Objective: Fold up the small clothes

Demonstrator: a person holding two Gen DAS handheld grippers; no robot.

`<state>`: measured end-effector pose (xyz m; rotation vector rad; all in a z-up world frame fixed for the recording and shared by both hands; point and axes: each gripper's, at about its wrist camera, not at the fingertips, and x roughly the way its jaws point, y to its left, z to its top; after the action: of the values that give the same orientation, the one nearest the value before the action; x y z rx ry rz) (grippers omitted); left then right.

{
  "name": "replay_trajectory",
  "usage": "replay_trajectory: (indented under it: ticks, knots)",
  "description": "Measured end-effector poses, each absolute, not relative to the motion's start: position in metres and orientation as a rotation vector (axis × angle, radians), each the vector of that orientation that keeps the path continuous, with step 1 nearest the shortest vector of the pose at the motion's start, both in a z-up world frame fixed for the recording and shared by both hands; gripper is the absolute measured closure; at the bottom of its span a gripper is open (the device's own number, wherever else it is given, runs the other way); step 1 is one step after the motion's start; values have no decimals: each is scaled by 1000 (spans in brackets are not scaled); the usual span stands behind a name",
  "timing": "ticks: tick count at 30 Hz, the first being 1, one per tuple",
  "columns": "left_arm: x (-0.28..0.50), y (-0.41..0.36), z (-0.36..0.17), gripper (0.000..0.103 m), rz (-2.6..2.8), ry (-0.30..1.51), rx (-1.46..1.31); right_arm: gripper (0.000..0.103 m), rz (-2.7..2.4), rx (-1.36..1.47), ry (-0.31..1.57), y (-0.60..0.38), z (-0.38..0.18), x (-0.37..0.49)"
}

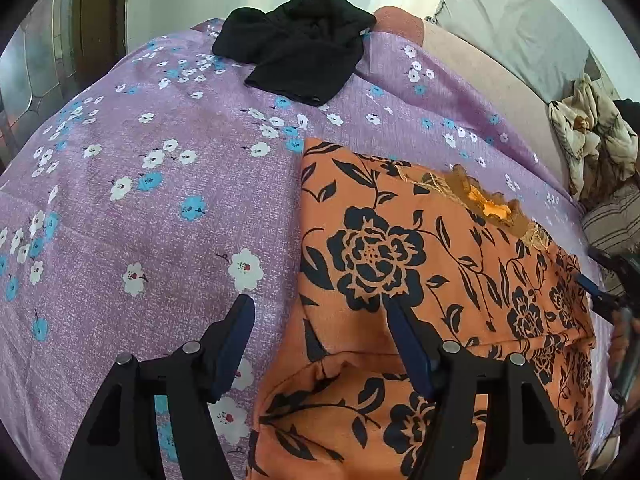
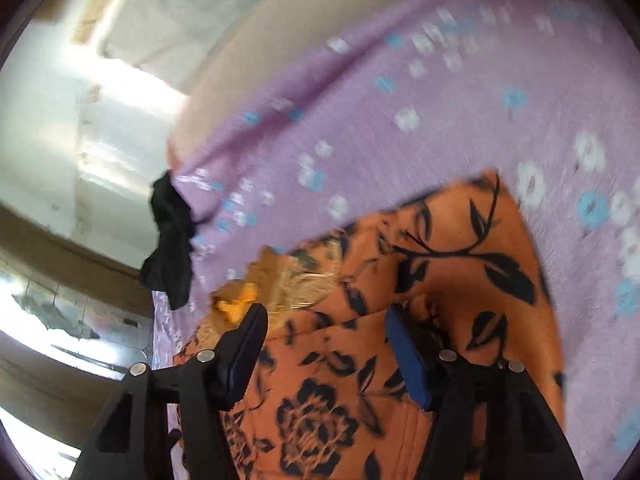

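Observation:
An orange garment with black flowers [image 1: 432, 264] lies on the purple flowered bedsheet [image 1: 140, 200], its embroidered neckline [image 1: 480, 200] toward the far right. My left gripper [image 1: 320, 304] is open and hovers over the garment's left edge, one finger over the sheet. My right gripper [image 2: 324, 316] is open above the same garment [image 2: 440, 248], near the gold neckline [image 2: 280, 284]. The right view is blurred. The right gripper also shows at the right edge of the left wrist view [image 1: 608, 284].
A crumpled black garment [image 1: 296, 52] lies at the far end of the bed; it also shows in the right wrist view [image 2: 172, 240]. A grey pillow [image 1: 500, 16] and a heap of cream patterned cloth [image 1: 588, 140] sit at the right.

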<state>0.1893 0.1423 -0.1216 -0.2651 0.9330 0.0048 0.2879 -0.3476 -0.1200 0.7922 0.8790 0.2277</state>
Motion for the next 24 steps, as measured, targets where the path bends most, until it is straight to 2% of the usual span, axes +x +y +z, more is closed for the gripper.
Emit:
replay_trajectory:
  ticks: [8, 11, 16, 24]
  knots:
    - [160, 154, -114, 34, -42, 907, -282, 37, 237, 627, 900, -365, -86, 148]
    - [134, 154, -101, 34, -101, 904, -286, 37, 228, 553, 959, -378, -83, 103]
    - [59, 155, -81, 33, -148, 918, -276, 37, 219, 552, 1072, -405, -99, 47]
    - [-27, 152, -108, 33, -105, 1072, -367, 37, 255, 571, 1215, -407, -130, -11]
